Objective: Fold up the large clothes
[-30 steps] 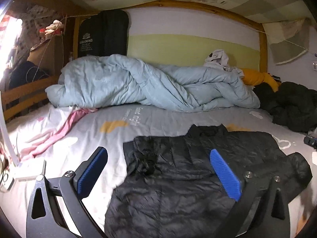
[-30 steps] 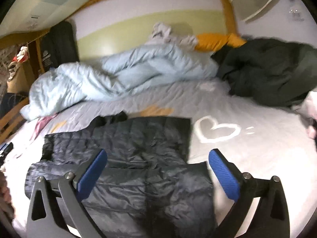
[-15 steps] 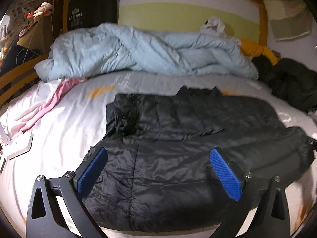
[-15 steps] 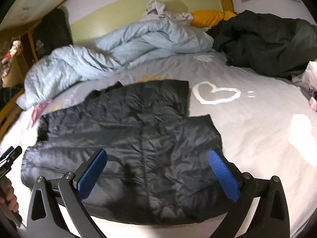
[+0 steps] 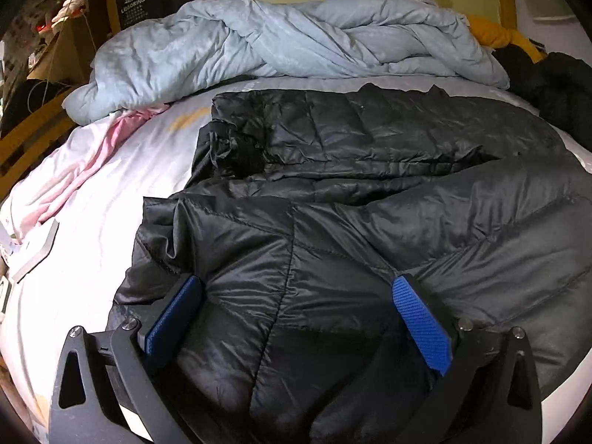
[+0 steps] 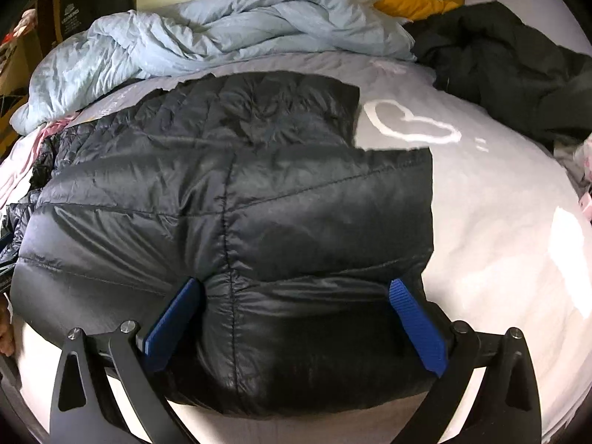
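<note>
Across the bed's pale sheet (image 6: 499,222), with a light blue duvet (image 5: 296,44) bunched along the far edge, the black puffer jacket (image 5: 370,222) lay spread near the front edge, and both the left tool (image 5: 296,318) and right tool (image 6: 292,314) stood wide apart over its near hem.

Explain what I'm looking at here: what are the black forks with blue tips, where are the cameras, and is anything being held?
No robot arm: a person holds a two-finger gripper in each hand, each with a fisheye camera looking along its fingers. One picture is from the left gripper, the other from the right gripper. The blue tips are the finger pads. A black jacket lies partly folded on the bed. Behind it are a blue duvet and dark clothes. Both grippers are open, straddling the jacket's near edge; nothing is held.
</note>
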{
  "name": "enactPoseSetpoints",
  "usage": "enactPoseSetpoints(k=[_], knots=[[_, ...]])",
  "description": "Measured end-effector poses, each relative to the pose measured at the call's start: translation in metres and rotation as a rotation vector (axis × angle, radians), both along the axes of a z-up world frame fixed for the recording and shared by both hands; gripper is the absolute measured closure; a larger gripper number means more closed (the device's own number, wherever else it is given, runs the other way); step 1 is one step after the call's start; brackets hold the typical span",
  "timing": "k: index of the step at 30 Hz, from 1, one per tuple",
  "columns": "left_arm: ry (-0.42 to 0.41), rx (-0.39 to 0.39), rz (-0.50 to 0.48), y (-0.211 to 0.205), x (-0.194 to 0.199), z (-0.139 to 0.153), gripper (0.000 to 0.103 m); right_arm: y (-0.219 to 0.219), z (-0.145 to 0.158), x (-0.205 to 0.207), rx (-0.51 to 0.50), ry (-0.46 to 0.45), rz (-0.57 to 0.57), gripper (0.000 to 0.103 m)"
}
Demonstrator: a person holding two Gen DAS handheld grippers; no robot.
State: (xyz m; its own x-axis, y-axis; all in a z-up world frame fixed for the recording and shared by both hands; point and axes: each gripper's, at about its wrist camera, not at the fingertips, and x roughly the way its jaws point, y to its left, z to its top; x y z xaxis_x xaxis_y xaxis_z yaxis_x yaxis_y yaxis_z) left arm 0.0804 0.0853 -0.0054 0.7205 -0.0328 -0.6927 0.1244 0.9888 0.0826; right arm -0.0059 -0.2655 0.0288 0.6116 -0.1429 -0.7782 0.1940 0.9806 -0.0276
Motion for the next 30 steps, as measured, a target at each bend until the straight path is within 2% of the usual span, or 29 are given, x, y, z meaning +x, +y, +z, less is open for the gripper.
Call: enactPoseSetpoints(k=[4, 7, 10, 13, 15, 17, 18, 19, 20, 21, 22, 23, 24, 27, 29, 30], knots=[[-0.004, -0.072, 0.030, 0.015, 0.004, 0.015, 0.001, 0.000, 0.004, -0.002, -0.015, -0.010, 0.011, 0.000], [-0.088, -0.115, 0.069, 0.033, -0.003, 0.039, 0.001, -0.006, 0.014, -0.005, 0.003, -0.040, -0.004, 0.000], [-0.163, -0.094, 0.101, 0.050, -0.011, 0.060, 0.001, -0.017, 0.031, -0.009, 0.016, -0.109, -0.021, 0.000], [-0.109, -0.002, 0.086, 0.056, -0.001, 0.062, 0.001, -0.034, 0.042, -0.012, 0.008, -0.159, -0.059, 0.000], [-0.047, 0.036, 0.087, 0.060, 0.009, 0.051, 0.001, -0.045, 0.039, -0.010, 0.018, -0.146, -0.089, 0.003], [0.059, -0.001, 0.083, 0.067, 0.021, 0.036, 0.004, -0.050, 0.032, -0.004, 0.007, -0.106, -0.095, 0.030], [0.111, -0.040, 0.073, 0.072, 0.027, 0.026, 0.013, -0.051, 0.028, -0.001, -0.003, -0.083, -0.089, 0.033], [0.149, -0.076, 0.073, 0.076, 0.032, 0.017, 0.019, -0.051, 0.024, 0.002, 0.002, -0.073, -0.078, 0.041], [0.168, -0.111, 0.078, 0.079, 0.034, 0.011, 0.033, -0.051, 0.021, 0.005, 0.024, -0.067, -0.056, 0.056], [0.162, -0.137, 0.075, 0.080, 0.033, 0.010, 0.056, -0.052, 0.019, 0.007, 0.056, -0.065, -0.036, 0.062], [0.147, -0.146, 0.075, 0.081, 0.032, 0.012, 0.068, -0.052, 0.017, 0.009, 0.076, -0.065, -0.024, 0.074], [0.121, -0.137, 0.075, 0.080, 0.029, 0.016, 0.085, -0.051, 0.017, 0.010, 0.071, -0.072, -0.022, 0.087], [0.092, -0.112, 0.077, 0.078, 0.026, 0.022, 0.089, -0.050, 0.019, 0.008, 0.057, -0.092, -0.019, 0.090], [0.010, -0.047, 0.073, 0.070, 0.018, 0.033, 0.091, -0.044, 0.031, 0.000, 0.009, -0.154, -0.007, 0.093], [0.024, -0.027, 0.073, 0.068, 0.029, 0.024, 0.089, -0.044, 0.029, 0.004, -0.003, -0.133, -0.007, 0.093], [0.030, -0.026, 0.075, 0.068, 0.033, 0.018, 0.084, -0.046, 0.024, 0.008, 0.004, -0.104, -0.013, 0.093]])
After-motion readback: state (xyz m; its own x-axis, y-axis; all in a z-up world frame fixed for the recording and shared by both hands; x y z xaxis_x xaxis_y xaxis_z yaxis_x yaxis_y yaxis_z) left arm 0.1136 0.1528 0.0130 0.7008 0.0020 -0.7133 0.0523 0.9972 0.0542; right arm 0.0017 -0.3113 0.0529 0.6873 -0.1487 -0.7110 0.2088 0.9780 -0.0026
